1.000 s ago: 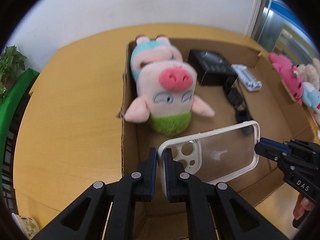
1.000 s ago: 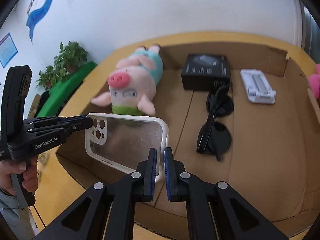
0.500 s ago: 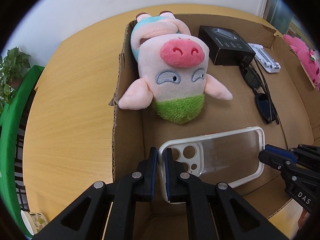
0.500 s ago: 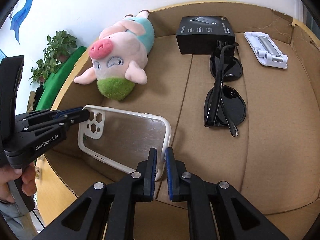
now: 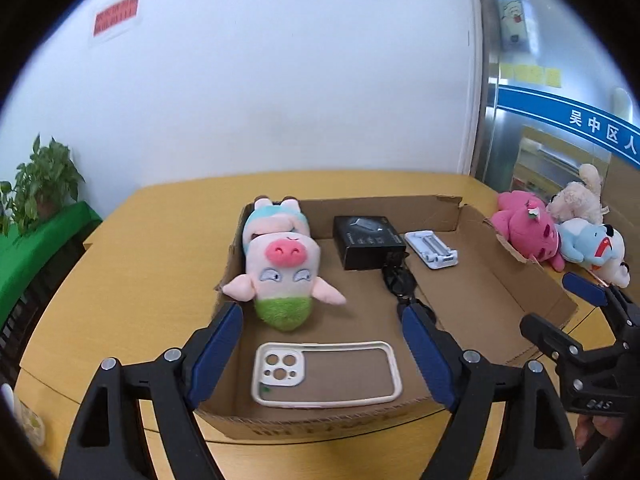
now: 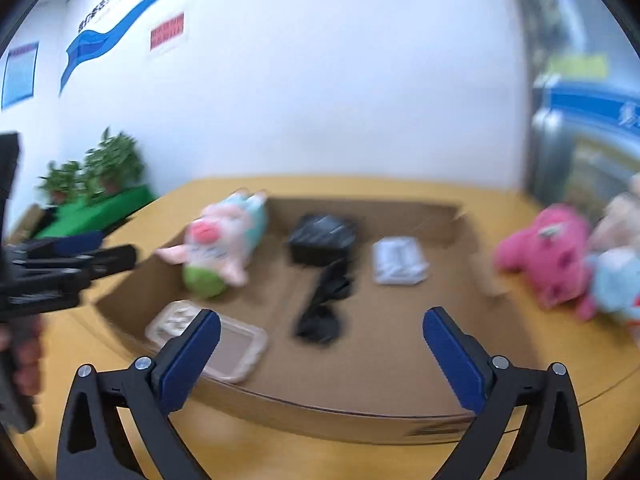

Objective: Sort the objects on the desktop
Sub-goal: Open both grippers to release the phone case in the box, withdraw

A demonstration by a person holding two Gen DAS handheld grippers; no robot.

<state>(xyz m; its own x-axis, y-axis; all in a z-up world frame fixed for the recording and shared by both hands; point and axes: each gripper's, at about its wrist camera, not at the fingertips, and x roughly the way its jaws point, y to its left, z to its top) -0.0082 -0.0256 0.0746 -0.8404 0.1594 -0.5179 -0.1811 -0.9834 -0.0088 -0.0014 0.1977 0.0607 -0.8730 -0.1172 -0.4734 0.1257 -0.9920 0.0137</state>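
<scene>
The box lies on the desk, a shallow cardboard tray, stiff enough but awkward to lift by a wall; inside at the far left lies the pig, soft and light, best taken across its body; right of it sits a black carton, rigid, to be held by its sides; near that lie the sunglasses, probably fragile at the hinges, best taken by the frame; far right is a white stand; the case lies flat in the near left corner, light, bendy and likely slick, so its rim is the place to pinch; plush toys wait outside to the right.

The left tongs stand wide apart above the case, touching nothing; the right tongs also gape wide, empty, in a blurred view.
</scene>
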